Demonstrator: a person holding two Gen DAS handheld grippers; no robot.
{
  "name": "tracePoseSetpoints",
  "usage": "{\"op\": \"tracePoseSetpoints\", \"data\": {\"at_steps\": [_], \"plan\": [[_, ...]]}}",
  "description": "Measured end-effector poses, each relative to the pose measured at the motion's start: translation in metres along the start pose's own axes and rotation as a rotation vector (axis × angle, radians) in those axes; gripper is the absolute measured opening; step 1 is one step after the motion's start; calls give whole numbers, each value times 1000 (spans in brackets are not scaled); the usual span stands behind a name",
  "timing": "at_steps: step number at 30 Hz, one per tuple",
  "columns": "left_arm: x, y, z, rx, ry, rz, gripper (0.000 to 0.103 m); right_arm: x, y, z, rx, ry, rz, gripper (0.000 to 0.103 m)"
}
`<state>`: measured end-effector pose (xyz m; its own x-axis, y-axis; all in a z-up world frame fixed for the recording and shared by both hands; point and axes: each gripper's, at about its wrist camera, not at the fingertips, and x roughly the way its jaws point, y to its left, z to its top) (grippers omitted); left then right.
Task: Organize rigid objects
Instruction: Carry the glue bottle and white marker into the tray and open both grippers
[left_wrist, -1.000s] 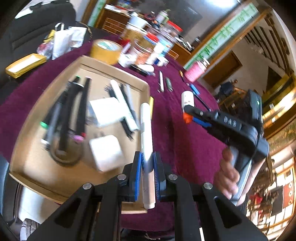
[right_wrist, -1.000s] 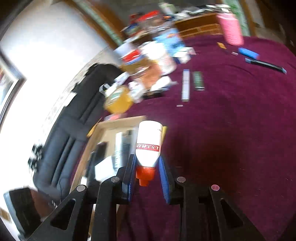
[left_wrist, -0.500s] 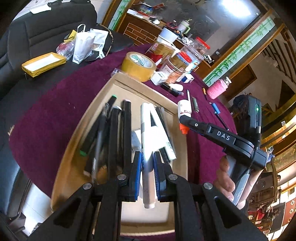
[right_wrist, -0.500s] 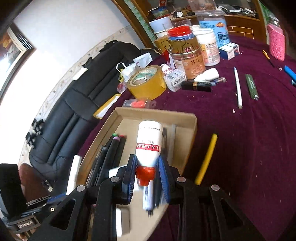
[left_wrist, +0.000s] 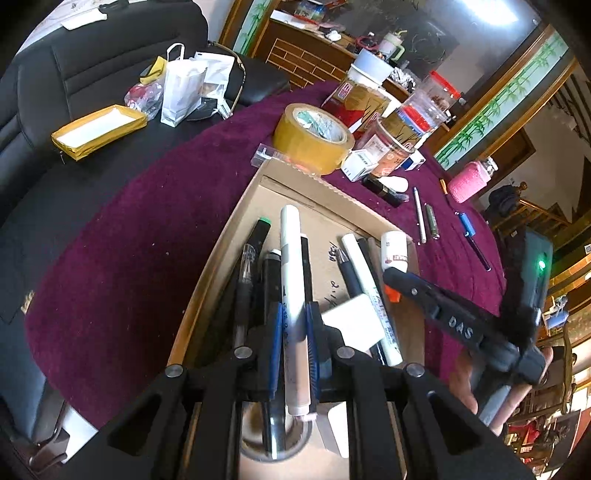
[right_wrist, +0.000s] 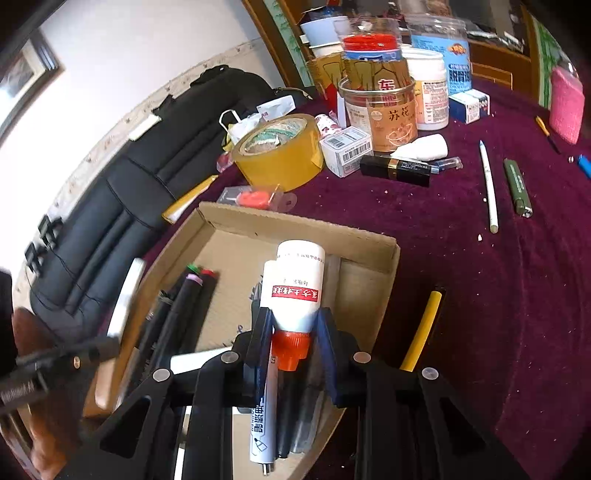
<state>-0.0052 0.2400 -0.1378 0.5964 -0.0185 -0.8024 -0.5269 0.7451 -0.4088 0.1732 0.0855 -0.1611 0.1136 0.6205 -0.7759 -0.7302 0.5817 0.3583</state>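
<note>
Over one cardboard tray (right_wrist: 369, 240) on the tabletop (right_wrist: 517, 295), left gripper (left_wrist: 293, 332) fingers clamp one white marker (left_wrist: 290, 266); right gripper (right_wrist: 295, 332) fingers clamp one orange-capped bottle (right_wrist: 297, 291). One tape roll (right_wrist: 277, 155) stands beyond.

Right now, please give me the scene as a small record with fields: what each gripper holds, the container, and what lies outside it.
left gripper: shut on white marker, above the box
right gripper: shut on white bottle with orange cap, above the box
container: cardboard box, pens and markers inside
outside the box: yellow stick, tape roll, green pen
surface: purple cloth
</note>
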Motion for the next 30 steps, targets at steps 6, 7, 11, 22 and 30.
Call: {"op": "tracePoseSetpoints", "data": {"at_steps": [6,7,11,22,30], "plan": [[7,-2,-4,43,22,16,12,5,4,-2,-31,5,-37,27],[8,-3,-5,45,24,17,12,6,4,-3,-34,5,-40,27],[9,1,-5,36,30,21,12,6,5,-4,-38,5,-44,27],[-5,13,-17,46,19,44,12,7,11,-7,-68,1,-57,27],[-6,23,-19,53,31,70,12,8,12,-7,-75,-2,-63,28]]}}
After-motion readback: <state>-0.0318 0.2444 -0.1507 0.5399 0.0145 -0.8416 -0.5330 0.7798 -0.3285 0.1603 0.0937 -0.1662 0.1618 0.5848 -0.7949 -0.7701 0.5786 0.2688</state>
